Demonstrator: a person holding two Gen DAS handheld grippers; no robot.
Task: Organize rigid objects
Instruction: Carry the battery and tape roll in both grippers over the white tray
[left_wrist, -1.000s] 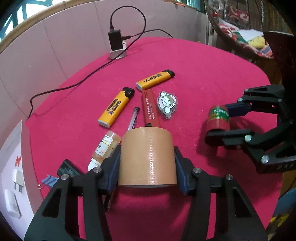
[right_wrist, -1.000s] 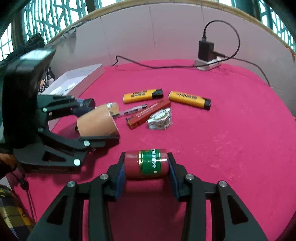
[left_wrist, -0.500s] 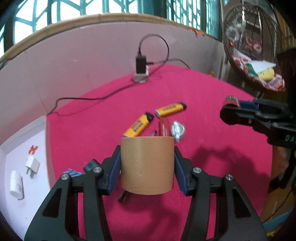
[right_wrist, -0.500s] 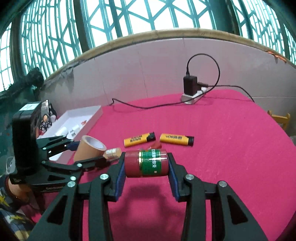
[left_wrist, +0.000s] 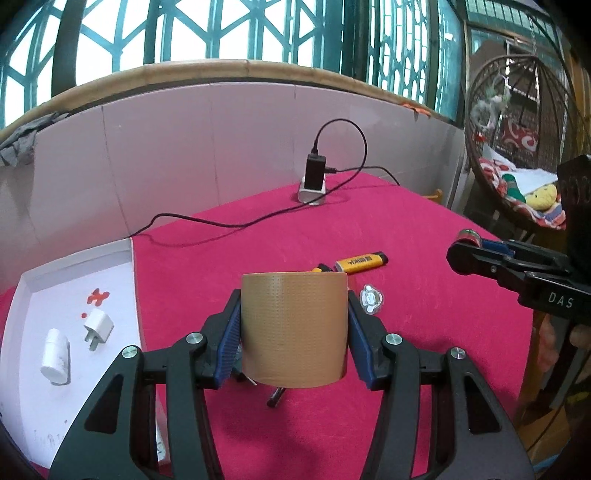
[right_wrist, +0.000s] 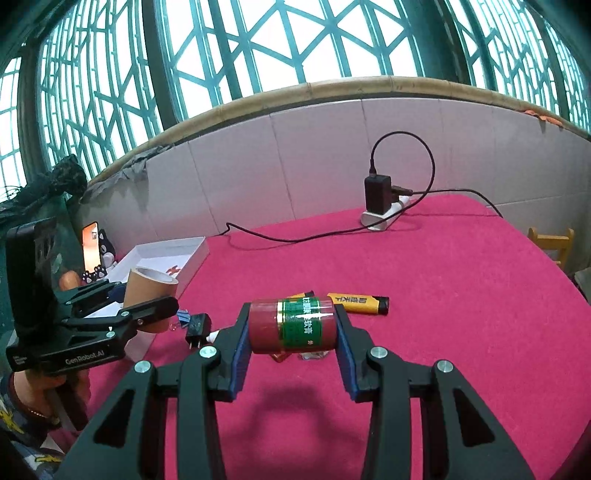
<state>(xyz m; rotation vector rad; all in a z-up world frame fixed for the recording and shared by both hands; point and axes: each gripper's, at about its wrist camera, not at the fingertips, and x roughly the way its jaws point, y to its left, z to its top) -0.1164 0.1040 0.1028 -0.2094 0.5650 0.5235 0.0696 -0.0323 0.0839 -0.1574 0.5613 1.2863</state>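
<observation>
My left gripper (left_wrist: 294, 332) clamps a brown, dimpled roll of tape (left_wrist: 294, 328) above the red felt tablecloth (left_wrist: 424, 258), near the white tray (left_wrist: 22, 295). My right gripper (right_wrist: 291, 332) squeezes a glossy red-and-green cylindrical bottle (right_wrist: 291, 325) endwise, above the yellow plastic lighter (right_wrist: 356, 303).

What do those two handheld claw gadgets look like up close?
The left gripper and right gripper share one build: black plastic scissor-like linkages with silver bolts and blue ribbed finger pads. The left's side reads GenRobot.AI, the right's "DAS".
</observation>
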